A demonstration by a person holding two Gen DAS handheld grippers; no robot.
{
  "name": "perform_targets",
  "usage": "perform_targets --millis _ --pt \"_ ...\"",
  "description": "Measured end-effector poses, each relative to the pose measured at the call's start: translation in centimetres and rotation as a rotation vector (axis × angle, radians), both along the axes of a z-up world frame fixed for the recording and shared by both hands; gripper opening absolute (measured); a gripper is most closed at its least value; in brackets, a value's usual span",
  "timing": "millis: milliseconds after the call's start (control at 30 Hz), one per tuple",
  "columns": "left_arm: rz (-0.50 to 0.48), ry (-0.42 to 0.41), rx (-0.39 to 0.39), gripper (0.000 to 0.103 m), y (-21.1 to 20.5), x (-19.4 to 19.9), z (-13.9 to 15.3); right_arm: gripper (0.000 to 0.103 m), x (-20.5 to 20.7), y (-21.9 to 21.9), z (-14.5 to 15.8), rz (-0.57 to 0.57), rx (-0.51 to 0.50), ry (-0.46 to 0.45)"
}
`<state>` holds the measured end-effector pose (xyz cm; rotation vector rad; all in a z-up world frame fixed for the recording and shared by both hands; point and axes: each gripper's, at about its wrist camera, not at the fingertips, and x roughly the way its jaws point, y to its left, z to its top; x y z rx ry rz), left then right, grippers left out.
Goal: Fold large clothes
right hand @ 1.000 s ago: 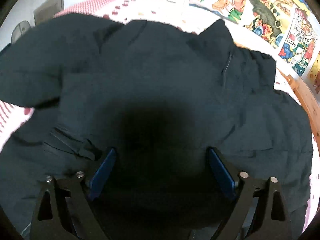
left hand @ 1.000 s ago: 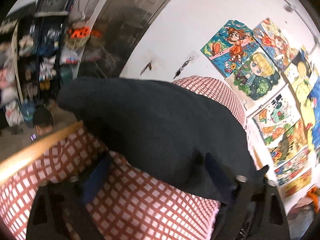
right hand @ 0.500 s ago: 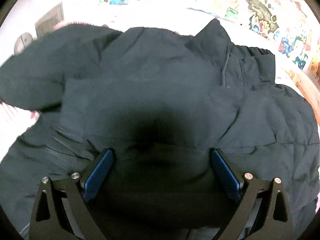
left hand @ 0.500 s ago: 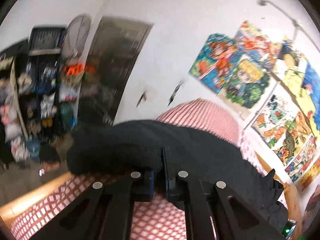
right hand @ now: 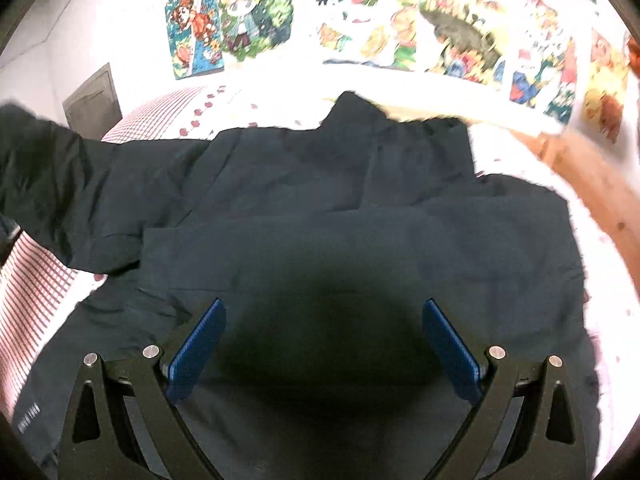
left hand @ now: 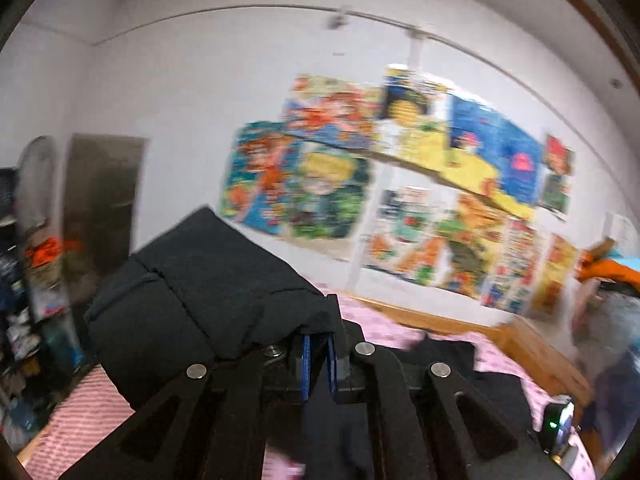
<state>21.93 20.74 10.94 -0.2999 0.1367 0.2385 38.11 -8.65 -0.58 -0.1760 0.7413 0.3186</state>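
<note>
A large dark padded jacket (right hand: 320,208) lies spread on a bed with a red-checked cover (right hand: 32,280). My left gripper (left hand: 319,356) is shut on the jacket's sleeve (left hand: 208,292) and holds it lifted above the bed; the sleeve bulges over the left finger. In the right wrist view the lifted sleeve (right hand: 44,176) rises at the far left. My right gripper (right hand: 324,344) is open and empty, its blue pads (right hand: 196,352) spread wide just above the jacket's lower body.
A wall of colourful posters (left hand: 400,184) runs behind the bed. A wooden bed rail (right hand: 592,184) edges the right side. Cluttered shelves (left hand: 24,280) and a grey door (left hand: 100,200) stand at the left.
My left gripper closed on the sleeve and has lifted it up and towards the jacket's body. My right gripper has drawn back a little, still open above the jacket.
</note>
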Motion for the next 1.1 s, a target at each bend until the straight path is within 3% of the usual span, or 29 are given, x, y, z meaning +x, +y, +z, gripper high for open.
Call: perform_targets --millis 233,500,933,1033,1100 --pt "-0.247 0.077 0.093 0.006 -9.5 3.8 -0.5 0.097 -0.2 -5.6 0.8 -0.08 -0.033 -0.018" --pt "-0.447 0.228 0.148 0.006 -19.1 8.9 -4.9 0.097 1.1 -11.5 -0.7 -0.178 -0.043 0.011" --pt "-0.607 0.535 0.095 0.007 -25.0 13.6 -14.7 0.097 2.0 -15.6 -3.3 -0.213 -0.016 0.059" --pt "-0.646 0.563 0.078 0.014 -24.9 13.3 -15.6 0.097 1.7 -16.1 -3.2 -0.193 0.047 0.059" --pt "-0.678 0.577 0.031 0.032 -24.5 13.2 -15.8 0.097 1.5 -16.4 -2.9 -0.157 0.13 0.06"
